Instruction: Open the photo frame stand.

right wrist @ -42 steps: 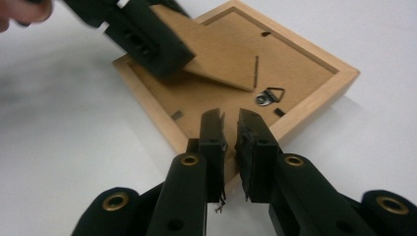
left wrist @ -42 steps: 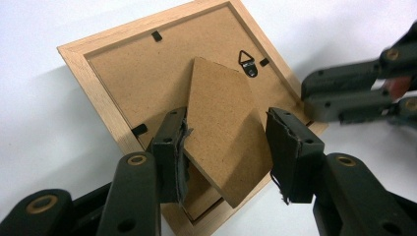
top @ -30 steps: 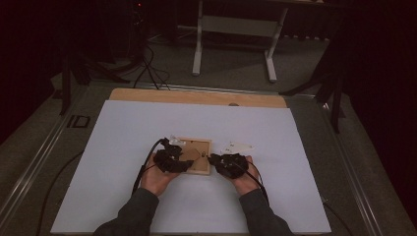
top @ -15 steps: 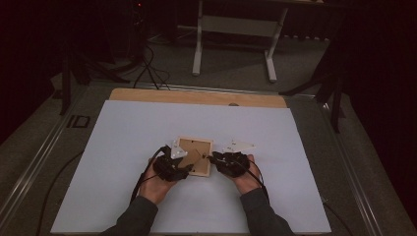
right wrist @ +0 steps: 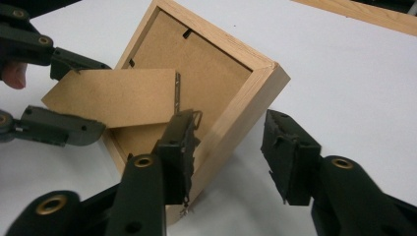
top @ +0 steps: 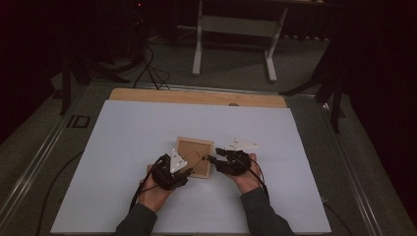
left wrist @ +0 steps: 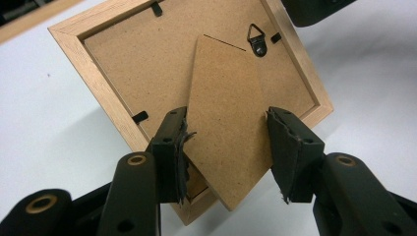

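Note:
A small wooden picture frame (top: 194, 156) lies face down on the white table cover. Its brown backing (left wrist: 133, 59) and metal hanger (left wrist: 256, 39) face up. The cardboard stand flap (left wrist: 226, 98) is lifted off the backing. My left gripper (left wrist: 226, 142) is at the frame's near left corner (top: 186, 172), and both pads touch the flap's side edges. My right gripper (right wrist: 228, 142) reaches in from the right (top: 209, 158). Its jaws have just been opening. They straddle the frame's side rail (right wrist: 236, 118), the outer pad clear of the wood. The left gripper (right wrist: 74, 98) holds the flap (right wrist: 118, 96) in the right gripper view too.
The white cover (top: 147, 128) spreads wide on all sides of the frame. A bare wooden strip (top: 196, 97) runs along the table's far edge. Beyond it are a metal stand's legs (top: 233, 44) and cables (top: 147, 64) on the dark floor.
My left hand has slid along the frame's left side toward its near corner. The right hand has stayed beside the frame's right edge.

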Tool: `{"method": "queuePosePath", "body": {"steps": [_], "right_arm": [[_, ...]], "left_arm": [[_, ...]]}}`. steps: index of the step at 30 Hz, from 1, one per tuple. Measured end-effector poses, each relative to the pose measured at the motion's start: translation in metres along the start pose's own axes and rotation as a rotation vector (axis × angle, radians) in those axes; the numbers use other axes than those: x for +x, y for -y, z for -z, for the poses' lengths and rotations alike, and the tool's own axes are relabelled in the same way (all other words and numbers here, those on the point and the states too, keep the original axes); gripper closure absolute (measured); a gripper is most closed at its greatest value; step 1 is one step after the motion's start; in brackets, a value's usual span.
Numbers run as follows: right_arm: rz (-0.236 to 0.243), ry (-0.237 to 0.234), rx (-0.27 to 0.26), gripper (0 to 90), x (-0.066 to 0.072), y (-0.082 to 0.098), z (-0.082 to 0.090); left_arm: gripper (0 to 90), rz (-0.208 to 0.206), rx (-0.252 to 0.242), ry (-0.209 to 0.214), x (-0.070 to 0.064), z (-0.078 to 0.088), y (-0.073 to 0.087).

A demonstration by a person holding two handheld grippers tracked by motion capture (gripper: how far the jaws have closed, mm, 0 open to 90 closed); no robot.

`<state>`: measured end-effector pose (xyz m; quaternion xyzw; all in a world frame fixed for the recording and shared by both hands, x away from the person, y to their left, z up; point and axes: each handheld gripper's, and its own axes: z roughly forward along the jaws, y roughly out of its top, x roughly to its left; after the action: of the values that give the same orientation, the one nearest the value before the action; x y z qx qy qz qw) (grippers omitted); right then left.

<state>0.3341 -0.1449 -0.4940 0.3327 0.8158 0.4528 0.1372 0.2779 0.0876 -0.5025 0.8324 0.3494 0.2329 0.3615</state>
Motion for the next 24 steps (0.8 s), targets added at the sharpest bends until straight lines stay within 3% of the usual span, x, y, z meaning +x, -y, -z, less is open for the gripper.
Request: {"method": "queuePosePath", "body": {"steps": [8, 14, 20, 24], "right_arm": [[-0.003, -0.015, 0.009, 46.5, 0.002, -0.001, -0.005], [-0.033, -0.071, -0.009, 45.6, 0.002, -0.003, -0.012], [-0.051, -0.098, -0.021, 48.3, 0.0, -0.004, -0.011], [-0.034, -0.096, -0.026, 49.0, 0.002, -0.004, -0.011]], "left_arm": [[53.4, -0.071, -0.038, -0.042, -0.009, 0.005, 0.01], [53.4, -0.11, -0.053, -0.052, -0.013, 0.007, 0.017], [53.4, -0.112, -0.043, -0.038, -0.012, 0.008, 0.019], [52.8, -0.074, -0.017, 0.01, -0.007, 0.007, 0.02]]}}
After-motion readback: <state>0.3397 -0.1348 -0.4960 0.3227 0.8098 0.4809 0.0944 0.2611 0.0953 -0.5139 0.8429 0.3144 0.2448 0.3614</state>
